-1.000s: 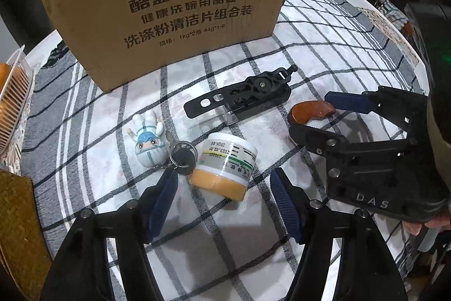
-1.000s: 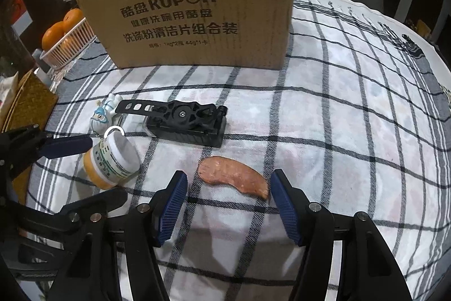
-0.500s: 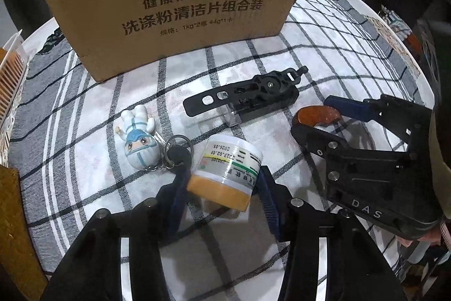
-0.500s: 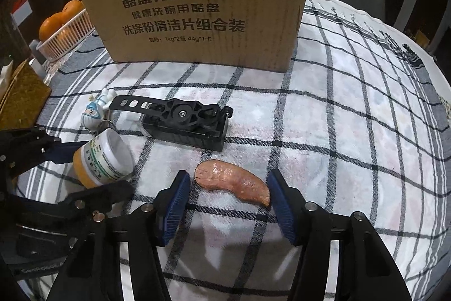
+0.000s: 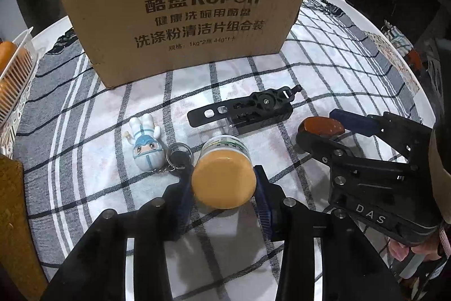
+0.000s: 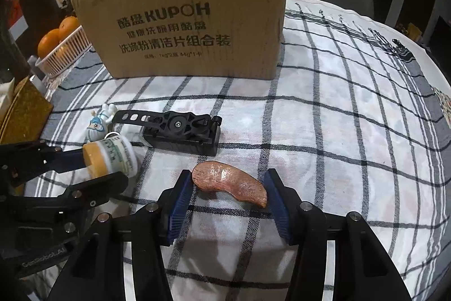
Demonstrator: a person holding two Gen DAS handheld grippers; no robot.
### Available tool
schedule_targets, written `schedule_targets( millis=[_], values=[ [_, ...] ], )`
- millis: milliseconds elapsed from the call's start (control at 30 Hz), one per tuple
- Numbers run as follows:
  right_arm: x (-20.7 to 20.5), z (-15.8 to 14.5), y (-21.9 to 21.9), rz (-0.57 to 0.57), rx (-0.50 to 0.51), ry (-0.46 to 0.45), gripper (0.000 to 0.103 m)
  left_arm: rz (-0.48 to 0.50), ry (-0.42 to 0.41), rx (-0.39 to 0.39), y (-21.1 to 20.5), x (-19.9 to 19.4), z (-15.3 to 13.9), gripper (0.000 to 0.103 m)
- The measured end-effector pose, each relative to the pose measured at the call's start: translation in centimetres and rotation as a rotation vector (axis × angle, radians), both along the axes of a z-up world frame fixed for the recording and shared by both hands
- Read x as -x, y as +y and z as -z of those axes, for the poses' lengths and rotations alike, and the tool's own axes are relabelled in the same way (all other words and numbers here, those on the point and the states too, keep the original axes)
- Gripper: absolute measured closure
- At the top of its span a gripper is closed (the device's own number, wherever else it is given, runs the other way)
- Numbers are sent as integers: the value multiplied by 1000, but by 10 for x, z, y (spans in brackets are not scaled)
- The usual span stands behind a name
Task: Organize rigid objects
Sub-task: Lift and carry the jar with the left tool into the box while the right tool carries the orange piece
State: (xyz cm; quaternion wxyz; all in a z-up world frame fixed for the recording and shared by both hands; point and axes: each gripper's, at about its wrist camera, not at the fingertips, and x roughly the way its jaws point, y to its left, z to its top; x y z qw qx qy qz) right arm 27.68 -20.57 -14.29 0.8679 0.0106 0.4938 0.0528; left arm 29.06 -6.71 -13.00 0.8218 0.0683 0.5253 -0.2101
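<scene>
Jar (image 5: 224, 182) mid-table; open cloth (image 6: 352, 137) toward right edge.

left gripper (image 5: 224, 195): black plastic frame, silver screw heads, dark blue ribbed pads, pale lettering on its side | right gripper (image 6: 229, 199): matching black frame, round silver screws, blue ribbed pads (image 6: 177, 206), white "DAS" marking | sleeve (image 5: 441, 160): beige cloth

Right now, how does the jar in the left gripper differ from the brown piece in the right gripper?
The jar is round, white-labelled with an orange end; the brown piece is flat, curved and mottled. The jar looks tipped clear of the cloth; the brown piece seems to lie on it. Both sit between blue pads, left gripper closing, right gripper shut.
</scene>
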Motion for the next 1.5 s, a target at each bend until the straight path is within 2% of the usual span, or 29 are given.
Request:
schedule_targets(
  millis=[233, 667, 1067, 1500],
  values=[
    [4, -4, 0, 6, -6, -8, 50, -10, -11, 3, -1, 3, -3, 63],
    [10, -24, 0, 17, -7, -51, 50, -41, -105, 10, 5, 9, -32, 63],
    [16, -60, 7, 29, -11, -129, 50, -68, -179, 59, 19, 12, -70, 63],
    [17, -112, 20, 36, -14, -241, 50, -90, -281, 94, 36, 9, -118, 63]
  ],
)
